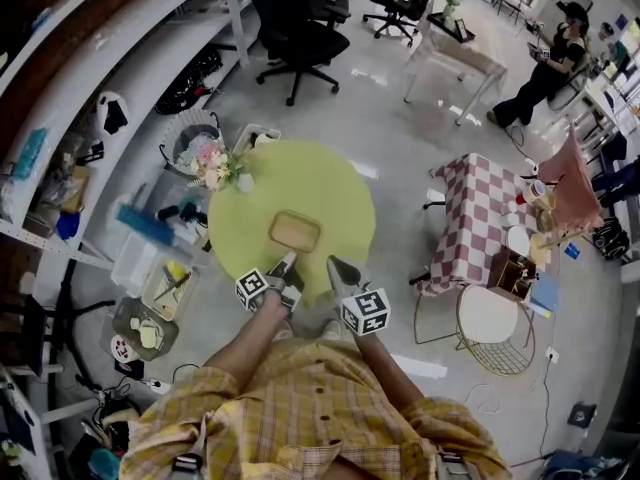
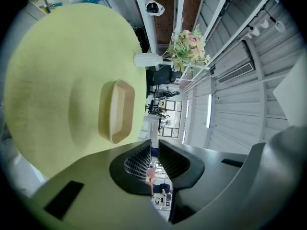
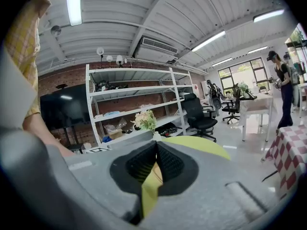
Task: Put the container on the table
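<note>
A shallow tan container (image 1: 294, 232) sits flat on the round yellow-green table (image 1: 330, 183), near its front edge. In the left gripper view the container (image 2: 116, 111) lies apart from the jaws, on the table top (image 2: 53, 80). My left gripper (image 1: 287, 261) hovers just in front of it, open, with a narrow empty gap between its pads (image 2: 152, 145). The right gripper (image 1: 338, 266) hangs beside it at the table's front edge. Its fingertips meet (image 3: 156, 145) and it is shut on nothing.
A white vase of flowers (image 1: 215, 168) stands at the table's left rim. Metal shelving (image 1: 100, 88) runs along the left. A checkered table (image 1: 480, 218) and a white wire chair (image 1: 490, 318) stand to the right. A black office chair (image 1: 300, 28) is behind, and a person (image 1: 555, 63) is far back right.
</note>
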Tool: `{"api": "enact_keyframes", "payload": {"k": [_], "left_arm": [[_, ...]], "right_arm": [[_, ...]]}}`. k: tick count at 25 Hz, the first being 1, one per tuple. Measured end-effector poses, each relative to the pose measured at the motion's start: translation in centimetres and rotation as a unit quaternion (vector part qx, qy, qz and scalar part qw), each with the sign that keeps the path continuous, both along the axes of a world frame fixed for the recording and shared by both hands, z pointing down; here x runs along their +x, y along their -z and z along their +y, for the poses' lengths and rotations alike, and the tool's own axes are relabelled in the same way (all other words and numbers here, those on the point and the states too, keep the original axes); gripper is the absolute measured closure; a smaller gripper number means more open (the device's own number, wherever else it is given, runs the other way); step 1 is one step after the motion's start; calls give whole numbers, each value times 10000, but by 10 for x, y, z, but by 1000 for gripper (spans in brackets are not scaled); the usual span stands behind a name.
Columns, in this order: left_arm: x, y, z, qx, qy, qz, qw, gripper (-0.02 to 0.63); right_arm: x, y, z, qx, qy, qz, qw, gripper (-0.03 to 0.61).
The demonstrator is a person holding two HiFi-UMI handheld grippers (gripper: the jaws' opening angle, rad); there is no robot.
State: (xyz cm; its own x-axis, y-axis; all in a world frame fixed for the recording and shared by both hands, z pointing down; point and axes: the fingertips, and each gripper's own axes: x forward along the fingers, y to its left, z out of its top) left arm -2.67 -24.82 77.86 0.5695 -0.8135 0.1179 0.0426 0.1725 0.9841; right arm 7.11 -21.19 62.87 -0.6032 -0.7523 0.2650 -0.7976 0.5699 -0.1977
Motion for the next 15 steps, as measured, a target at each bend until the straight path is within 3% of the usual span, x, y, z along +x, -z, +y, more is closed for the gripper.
{"api": "enact_keyframes", "payload": {"k": [9,15], "left_arm": [[0,31,11,349,-32,233,9991,607],[7,61,15,900,-483,-227,9945,609]], "right_arm": [[2,4,2,-125,-74,-308,9994,580],[6,6,1,-175,-161,-390,9990,580]]}}
